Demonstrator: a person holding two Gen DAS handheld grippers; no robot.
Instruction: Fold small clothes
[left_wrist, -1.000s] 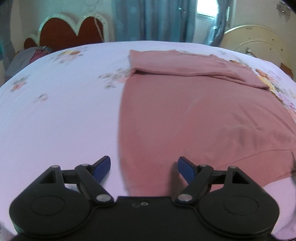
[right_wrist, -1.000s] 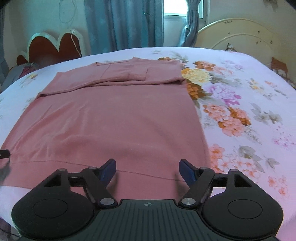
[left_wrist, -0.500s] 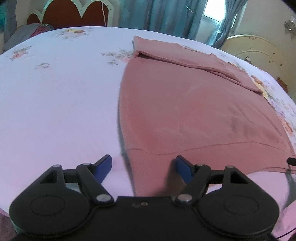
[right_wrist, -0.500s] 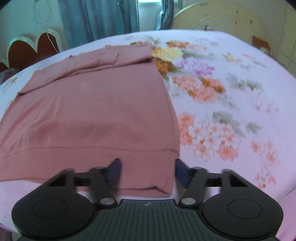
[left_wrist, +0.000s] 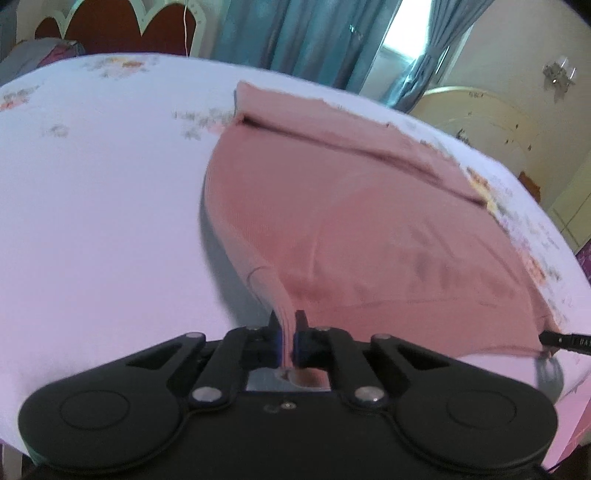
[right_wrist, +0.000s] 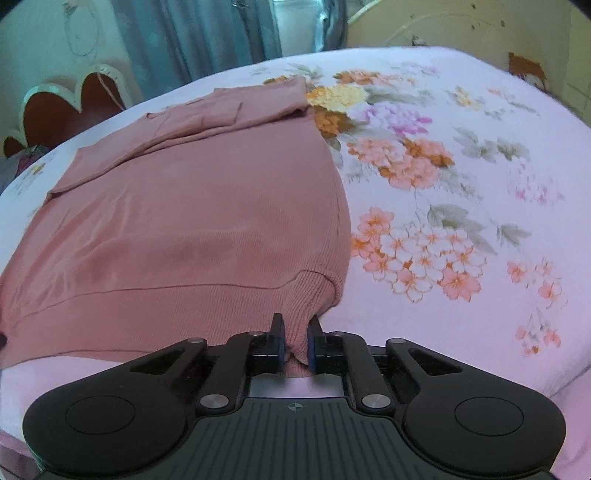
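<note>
Sweater (right_wrist: 192, 221) lies flat on my flowered bedsheet (right_wrist: 461, 177), sleeves folded across its far end. Half a second ago both tongs were spread over the hem; now my left gripper (left_wrist: 287, 334) pinches the hem's left corner and my right gripper (right_wrist: 293, 341) its right. I judge the fold can start.

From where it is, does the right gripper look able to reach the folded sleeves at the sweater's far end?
Probably not as things stand: the right gripper is shut on the sweater hem, and the folded sleeves lie across the whole body. Nothing blocks the way; it would have to release or carry the hem.
</note>
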